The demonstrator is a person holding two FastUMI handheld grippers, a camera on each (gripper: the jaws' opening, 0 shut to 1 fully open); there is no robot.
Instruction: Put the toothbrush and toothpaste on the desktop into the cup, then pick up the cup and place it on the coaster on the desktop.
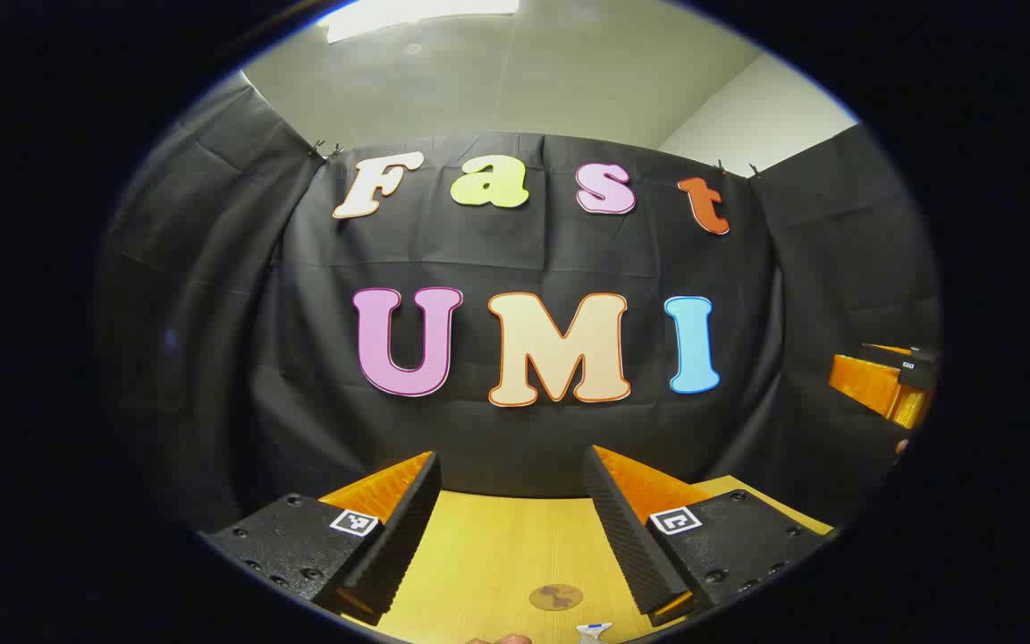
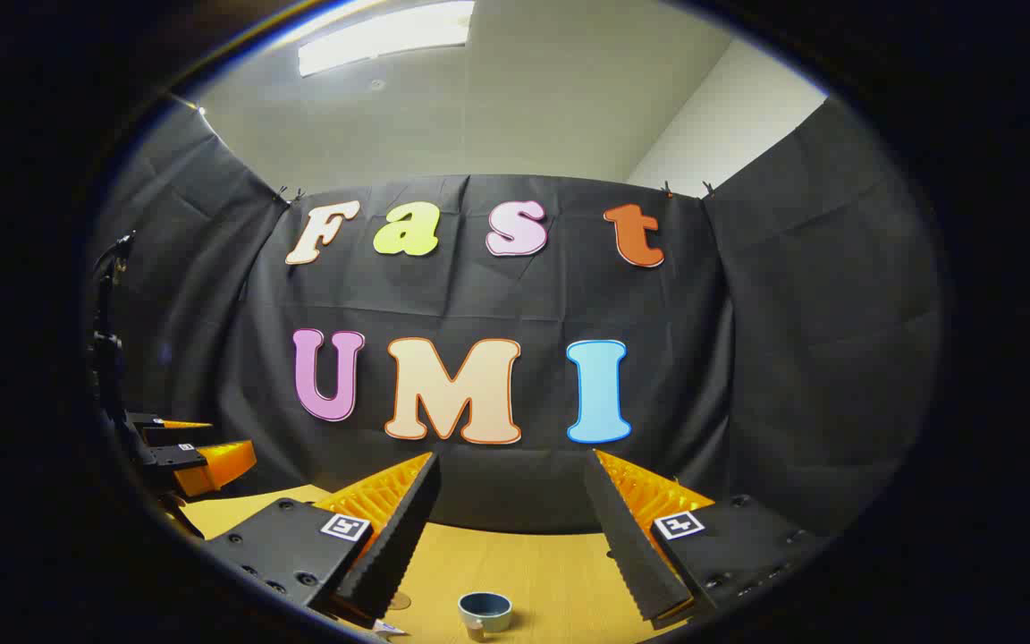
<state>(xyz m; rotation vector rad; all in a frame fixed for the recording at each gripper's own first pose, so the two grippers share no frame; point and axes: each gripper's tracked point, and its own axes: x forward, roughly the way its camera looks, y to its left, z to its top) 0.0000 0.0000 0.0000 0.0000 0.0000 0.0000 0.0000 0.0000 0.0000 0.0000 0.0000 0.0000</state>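
Note:
My left gripper (image 1: 510,453) is held open above the wooden desktop (image 1: 497,555), with nothing between its fingers. Below it lies the round brown coaster (image 1: 556,597). A small white and blue object (image 1: 594,631) peeks in at the bottom edge; I cannot tell whether it is the toothbrush or the toothpaste. My right gripper (image 2: 511,456) is also open and holds nothing. The blue-grey cup (image 2: 485,613) stands upright on the desktop below it. The coaster (image 2: 400,601) shows partly behind the right gripper's left finger.
The black cloth wall closes the back and sides close behind the desktop (image 2: 551,572). The other gripper hangs far right (image 1: 890,385) in the left gripper view and far left (image 2: 189,456) in the right gripper view.

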